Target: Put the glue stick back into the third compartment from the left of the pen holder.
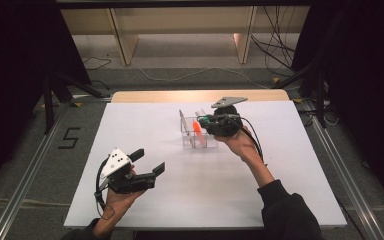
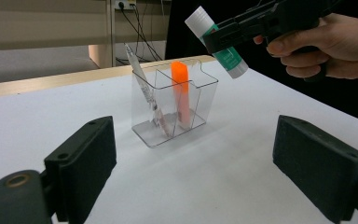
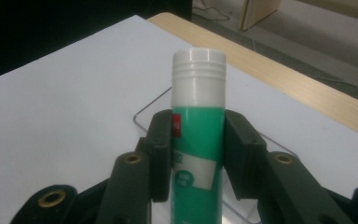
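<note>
A clear plastic organizer with compartments stands on the white table; an orange marker and a thin clear ruler-like strip lean inside it. My right gripper is shut on a green and white glue stick, its white cap pointing away from the jaws. In the left gripper view the glue stick hangs tilted above the organizer's right side, held by the right gripper. In the high view the right gripper hovers over the organizer. My left gripper rests open near the front left, with nothing between its jaws.
The white table top has a wooden far edge. Shelving legs and cables lie on the floor beyond. Dark stands flank the table on both sides.
</note>
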